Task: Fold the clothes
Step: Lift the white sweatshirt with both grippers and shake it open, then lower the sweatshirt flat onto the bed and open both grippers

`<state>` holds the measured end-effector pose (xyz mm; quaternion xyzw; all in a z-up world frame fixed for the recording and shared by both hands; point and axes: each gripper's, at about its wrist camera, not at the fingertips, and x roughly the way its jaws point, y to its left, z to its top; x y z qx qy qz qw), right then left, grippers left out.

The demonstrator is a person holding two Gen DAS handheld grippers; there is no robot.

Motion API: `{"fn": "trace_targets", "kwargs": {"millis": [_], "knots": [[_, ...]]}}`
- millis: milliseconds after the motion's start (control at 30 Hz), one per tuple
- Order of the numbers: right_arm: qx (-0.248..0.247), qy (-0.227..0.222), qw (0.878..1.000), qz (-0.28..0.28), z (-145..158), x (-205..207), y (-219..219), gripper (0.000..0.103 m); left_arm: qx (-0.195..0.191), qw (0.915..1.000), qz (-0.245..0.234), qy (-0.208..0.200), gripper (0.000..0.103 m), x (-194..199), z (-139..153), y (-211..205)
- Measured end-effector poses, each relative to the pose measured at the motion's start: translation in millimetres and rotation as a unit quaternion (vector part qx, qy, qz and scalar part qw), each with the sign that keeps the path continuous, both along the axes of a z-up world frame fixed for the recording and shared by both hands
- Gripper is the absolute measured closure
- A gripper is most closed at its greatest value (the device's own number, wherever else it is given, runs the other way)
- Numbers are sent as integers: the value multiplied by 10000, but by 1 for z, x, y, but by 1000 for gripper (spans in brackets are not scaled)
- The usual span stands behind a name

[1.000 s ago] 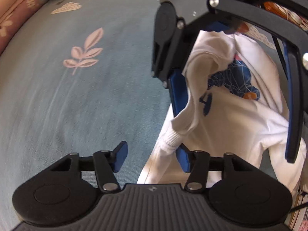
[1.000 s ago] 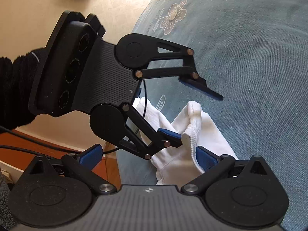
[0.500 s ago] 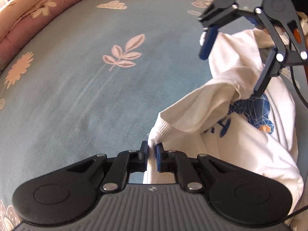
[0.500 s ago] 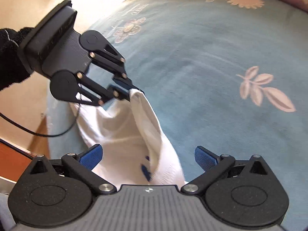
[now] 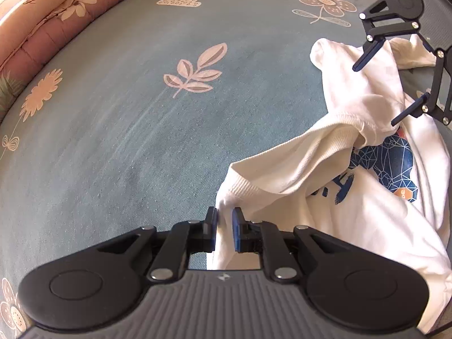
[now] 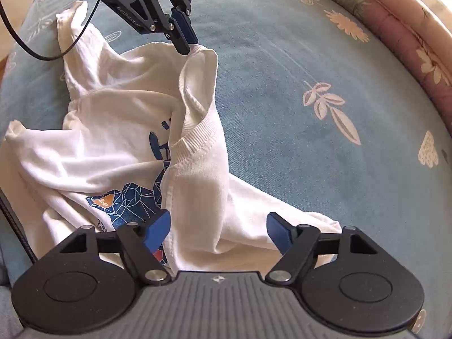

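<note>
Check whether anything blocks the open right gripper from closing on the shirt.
Nothing visible does. The right gripper is open with a raised fold of the white T-shirt already between its fingers. The left gripper pinches the shirt's edge further along, clear of that gap.

We see a blue bedspread (image 5: 118,147) with pale leaf and flower prints; a crumpled white T-shirt (image 6: 113,130) lies on it

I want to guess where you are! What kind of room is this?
Probably a bedroom: a blue bedspread with pale flower and leaf prints, a padded pink floral quilt along its edge, and a white T-shirt with a blue graphic lying on it.
</note>
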<state>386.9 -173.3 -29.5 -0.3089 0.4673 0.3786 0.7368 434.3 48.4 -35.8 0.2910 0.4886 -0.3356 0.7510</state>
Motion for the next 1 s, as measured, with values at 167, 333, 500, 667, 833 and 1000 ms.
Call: {"fn": "trace_targets", "kwargs": {"millis": [167, 333, 500, 667, 833, 1000], "knots": [[257, -162, 9995, 109, 12, -17, 6, 38, -20, 9998, 178, 39, 91, 0, -1, 0], [-168, -167, 9993, 272, -16, -34, 20, 56, 113, 9999, -8, 82, 76, -3, -3, -4], [-449, -366, 9980, 269, -33, -43, 26, 70, 298, 9991, -228, 179, 65, 3, -8, -3], [-440, -369, 9983, 137, -31, -46, 26, 73, 475, 9939, -786, 615, 64, 16, -30, -9], [-306, -400, 9987, -54, -25, -43, 23, 73, 533, 9908, -799, 957, 66, 24, -42, -8], [-155, -393, 9985, -336, -20, -39, 19, 90, 476, 9929, -505, 961, 87, 23, -36, 1]]}}
